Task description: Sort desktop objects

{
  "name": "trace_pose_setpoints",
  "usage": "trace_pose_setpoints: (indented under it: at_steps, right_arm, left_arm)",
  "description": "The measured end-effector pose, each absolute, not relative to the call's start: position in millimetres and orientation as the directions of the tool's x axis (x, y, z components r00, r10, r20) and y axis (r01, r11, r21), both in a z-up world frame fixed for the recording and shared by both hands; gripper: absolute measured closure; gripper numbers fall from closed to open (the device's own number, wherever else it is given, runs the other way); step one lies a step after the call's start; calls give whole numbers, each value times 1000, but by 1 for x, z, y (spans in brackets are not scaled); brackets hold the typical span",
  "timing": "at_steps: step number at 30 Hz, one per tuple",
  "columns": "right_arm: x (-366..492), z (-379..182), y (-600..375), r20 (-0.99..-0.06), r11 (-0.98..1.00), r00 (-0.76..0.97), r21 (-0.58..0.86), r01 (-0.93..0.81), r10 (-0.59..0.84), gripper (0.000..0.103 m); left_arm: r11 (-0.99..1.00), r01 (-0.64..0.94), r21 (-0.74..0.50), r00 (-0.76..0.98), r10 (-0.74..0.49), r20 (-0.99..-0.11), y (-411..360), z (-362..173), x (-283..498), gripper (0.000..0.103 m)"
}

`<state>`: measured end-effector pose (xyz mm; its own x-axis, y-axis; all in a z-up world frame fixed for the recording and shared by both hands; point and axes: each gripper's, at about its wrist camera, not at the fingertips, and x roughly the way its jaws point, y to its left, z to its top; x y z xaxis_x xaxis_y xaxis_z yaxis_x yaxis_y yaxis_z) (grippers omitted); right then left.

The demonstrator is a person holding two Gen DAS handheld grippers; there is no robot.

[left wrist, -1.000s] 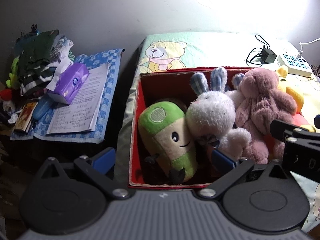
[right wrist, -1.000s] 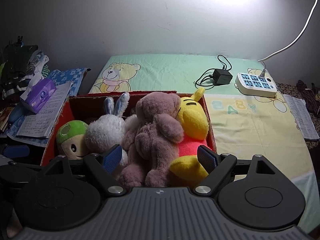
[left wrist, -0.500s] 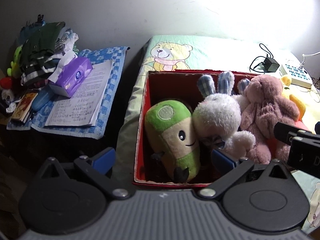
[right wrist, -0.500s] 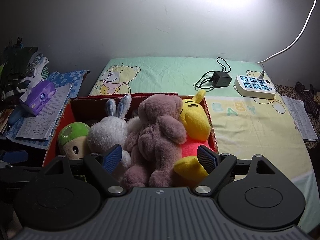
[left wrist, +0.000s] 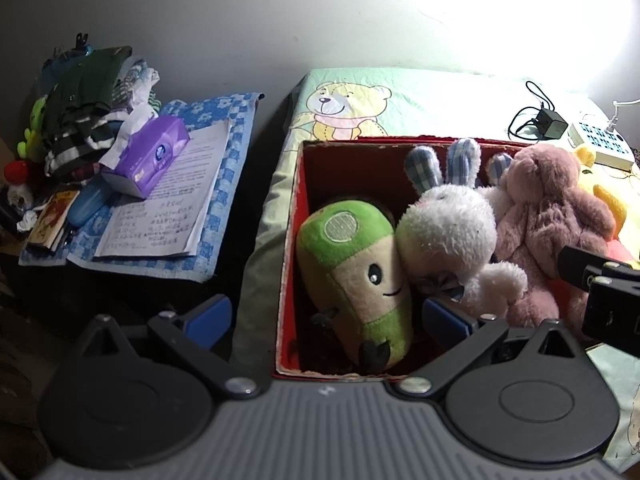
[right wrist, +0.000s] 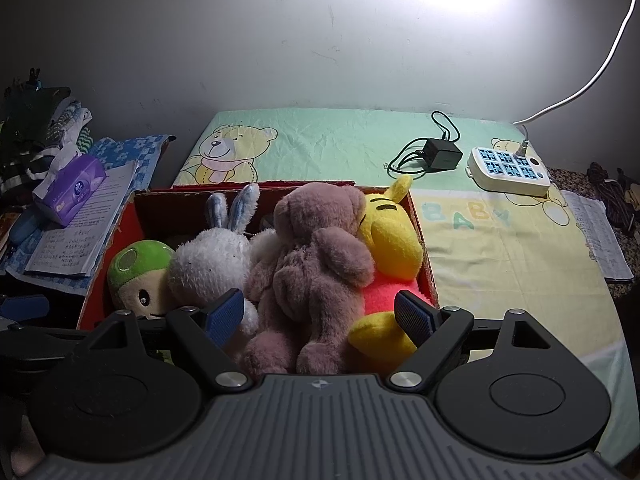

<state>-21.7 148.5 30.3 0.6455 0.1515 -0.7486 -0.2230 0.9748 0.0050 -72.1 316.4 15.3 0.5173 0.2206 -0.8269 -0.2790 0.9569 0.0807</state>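
Left wrist view: left claw (left wrist: 326, 314) spread apart, empty, above red box (left wrist: 290, 248).
Right claw (right wrist: 319, 314): apart, empty, over pink bear (right wrist: 316, 264).

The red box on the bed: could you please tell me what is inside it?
Four plush toys fill the red box: a green toy, a white rabbit, a pink bear and a yellow toy. They cover most of the floor, so anything beneath stays hidden.
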Motion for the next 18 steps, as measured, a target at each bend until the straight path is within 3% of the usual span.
trace_pose_setpoints:
  at_steps: [18]
  right_arm:
    - [-7,26,149,-752,979,644,8,-203,140,18]
  left_arm:
    - [971,-226,80,537,193,-821,311,15,-57,1]
